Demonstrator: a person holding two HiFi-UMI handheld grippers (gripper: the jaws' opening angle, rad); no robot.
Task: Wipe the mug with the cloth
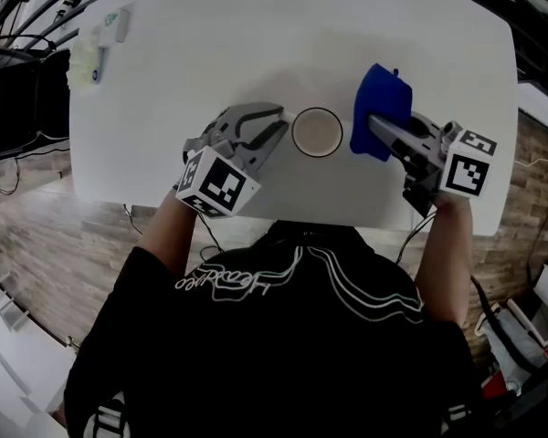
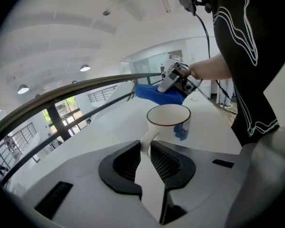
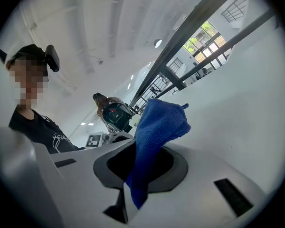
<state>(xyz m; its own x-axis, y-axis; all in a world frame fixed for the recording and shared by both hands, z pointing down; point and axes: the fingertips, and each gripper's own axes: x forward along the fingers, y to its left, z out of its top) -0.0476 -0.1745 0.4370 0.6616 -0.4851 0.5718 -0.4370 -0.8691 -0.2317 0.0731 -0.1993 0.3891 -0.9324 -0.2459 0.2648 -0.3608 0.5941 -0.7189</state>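
White table (image 1: 256, 44) fills the head view, and the mug (image 1: 317, 132) stands upright near the middle of its near edge, mouth up. It is a pale mug with a thin dark rim, and the left gripper view shows a small blue mark on the side of the mug (image 2: 169, 122).

Left tongs (image 1: 281, 128) reach in from the mug's left. In the left gripper view the left tongs (image 2: 145, 148) are closed on the mug's handle, which runs down between the two dark ribbed pads with only a narrow gap between them.

Right tongs (image 1: 370, 121) come in from the mug's right, closed on a blue cloth (image 1: 382, 99). In the right gripper view the cloth (image 3: 159, 122) is pinched between the pads of the right tongs (image 3: 133, 158): one end hangs below the pinch and the bigger part stands bunched above it. From the head view the cloth is just beside the mug, with a thin strip of table showing between them. The left gripper view shows the cloth (image 2: 156, 93) beyond the mug's rim.

Each gripper carries a cube with black-and-white square markers, one at the left (image 1: 217, 182) and one at the right (image 1: 466, 162). A few small pale items (image 1: 87, 62) lie at the table's far left corner, well apart from the mug. Wooden floor (image 1: 36, 235) shows beside the table.
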